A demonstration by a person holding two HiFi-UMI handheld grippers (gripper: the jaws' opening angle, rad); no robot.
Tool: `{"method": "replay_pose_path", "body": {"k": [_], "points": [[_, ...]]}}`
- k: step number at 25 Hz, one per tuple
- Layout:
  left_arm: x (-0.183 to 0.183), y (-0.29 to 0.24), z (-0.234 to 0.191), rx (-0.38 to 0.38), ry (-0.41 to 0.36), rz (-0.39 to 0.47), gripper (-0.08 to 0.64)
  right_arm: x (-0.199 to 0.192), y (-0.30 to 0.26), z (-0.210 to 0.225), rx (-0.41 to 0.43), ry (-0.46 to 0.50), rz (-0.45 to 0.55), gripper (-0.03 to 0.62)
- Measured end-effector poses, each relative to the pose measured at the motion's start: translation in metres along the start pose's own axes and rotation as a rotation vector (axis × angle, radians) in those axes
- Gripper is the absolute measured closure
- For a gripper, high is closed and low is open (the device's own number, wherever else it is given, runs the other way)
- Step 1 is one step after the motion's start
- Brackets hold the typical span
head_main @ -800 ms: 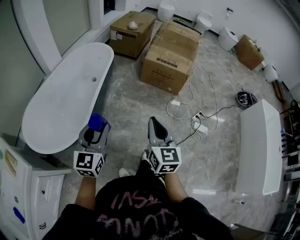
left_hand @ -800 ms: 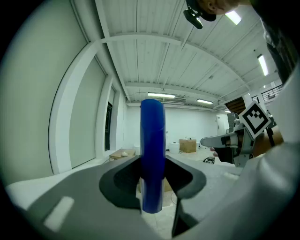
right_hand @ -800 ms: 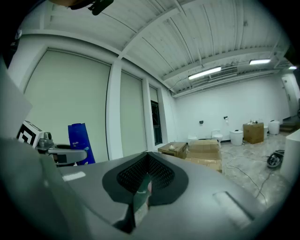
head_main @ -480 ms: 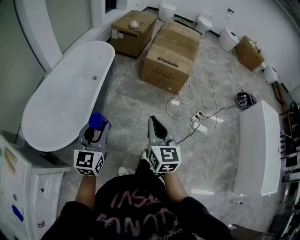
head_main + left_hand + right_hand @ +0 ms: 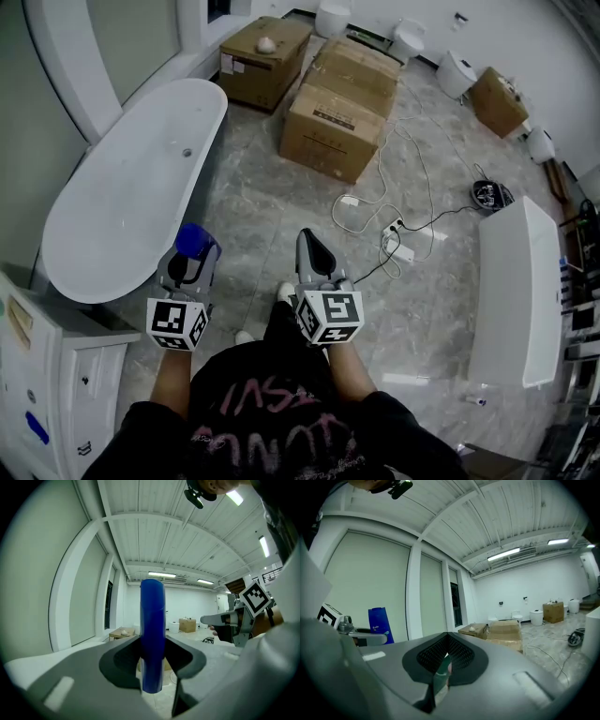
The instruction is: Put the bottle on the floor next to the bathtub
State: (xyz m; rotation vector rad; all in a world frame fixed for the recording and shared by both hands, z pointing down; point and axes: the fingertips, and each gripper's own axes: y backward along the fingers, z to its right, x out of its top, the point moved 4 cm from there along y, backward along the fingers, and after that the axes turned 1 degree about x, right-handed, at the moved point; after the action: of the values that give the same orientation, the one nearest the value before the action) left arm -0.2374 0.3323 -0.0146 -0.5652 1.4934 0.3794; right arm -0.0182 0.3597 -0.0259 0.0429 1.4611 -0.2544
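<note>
Left gripper (image 5: 191,258) is clamped on upright blue plastic bottle (image 5: 192,240), right gripper (image 5: 310,247) closed empty. White oval bathtub (image 5: 111,208) is seen at 11 o'clock.

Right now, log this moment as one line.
left gripper: shut on blue bottle | right gripper: shut, empty | bottle: upright, carried above floor near bathtub | placement: not yet done
</note>
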Motion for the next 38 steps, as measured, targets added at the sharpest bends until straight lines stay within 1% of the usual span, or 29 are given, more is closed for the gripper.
{"method": "replay_pose_path", "body": {"k": [7, 14, 20, 26, 31, 38], "points": [[-0.008, -0.031, -0.007, -0.006, 0.012, -0.026, 0.402, -0.009, -0.023, 0.019, -0.003, -0.013, -0.019, 0.569], [-0.009, -0.095, -0.011, -0.014, 0.019, -0.061, 0.402, -0.009, -0.069, 0.061, 0.015, -0.015, -0.055, 0.569], [-0.007, -0.156, -0.018, 0.015, 0.022, -0.084, 0.402, -0.009, -0.122, 0.107, 0.043, -0.031, -0.088, 0.569], [-0.003, -0.210, -0.017, 0.051, 0.011, -0.095, 0.402, -0.004, -0.164, 0.151, 0.082, -0.039, -0.097, 0.568], [-0.002, -0.239, -0.012, 0.084, 0.015, -0.095, 0.402, -0.008, -0.184, 0.181, 0.105, -0.050, -0.122, 0.568], [-0.008, -0.266, -0.013, 0.106, 0.026, -0.107, 0.402, -0.013, -0.211, 0.198, 0.129, -0.049, -0.143, 0.568]]}}
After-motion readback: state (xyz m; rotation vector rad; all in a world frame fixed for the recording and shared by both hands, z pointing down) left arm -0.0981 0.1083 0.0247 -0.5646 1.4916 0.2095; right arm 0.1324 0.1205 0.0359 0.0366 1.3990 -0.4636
